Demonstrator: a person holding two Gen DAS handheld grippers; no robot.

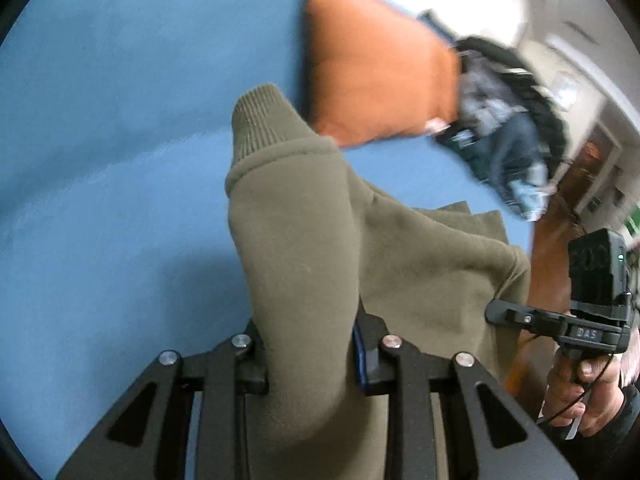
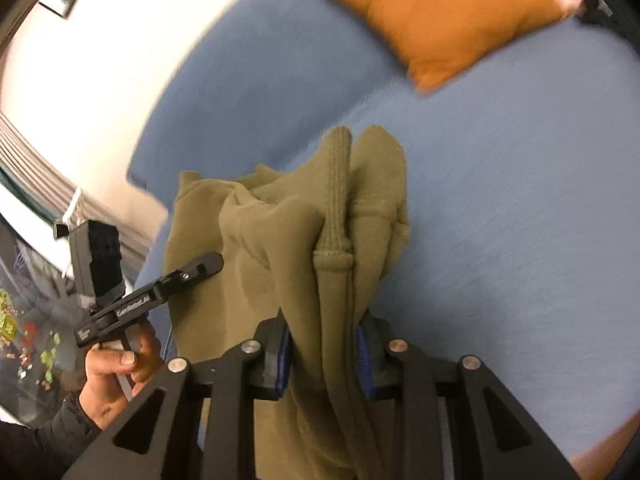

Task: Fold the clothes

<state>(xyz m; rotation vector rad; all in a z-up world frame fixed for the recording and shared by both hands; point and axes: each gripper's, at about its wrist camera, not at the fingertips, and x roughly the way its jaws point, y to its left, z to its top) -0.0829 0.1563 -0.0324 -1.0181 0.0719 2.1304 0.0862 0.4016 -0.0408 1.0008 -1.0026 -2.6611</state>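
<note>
I am holding the olive sweatshirt [image 1: 304, 240] up off the blue bed [image 1: 100, 160] with both grippers. My left gripper [image 1: 310, 360] is clamped on a thick bundle of the fabric, a ribbed cuff [image 1: 256, 120] sticking out past the fingertips toward 12 o'clock. My right gripper [image 2: 324, 360] is likewise closed on bunched fabric, with another ribbed band [image 2: 338, 188] running up between its pads. From the left wrist view, the right gripper is showing at 3 o'clock in the person's hand [image 1: 584, 392]; from the right wrist view, the left one is sitting at 9 o'clock.

The garment is hanging gathered and crumpled between the two grips, not lying flat. An orange pillow [image 2: 440, 12] is resting on the bed toward 1 o'clock, and a dark pile of other clothes [image 1: 504, 128] is lying beyond it.

I am judging this as a carry or reposition step within a fold; whether I am spreading the garment or gathering a fold, I cannot say. The next move calls for keeping both grips firm and the fabric taut enough to land clear of the pillow.
</note>
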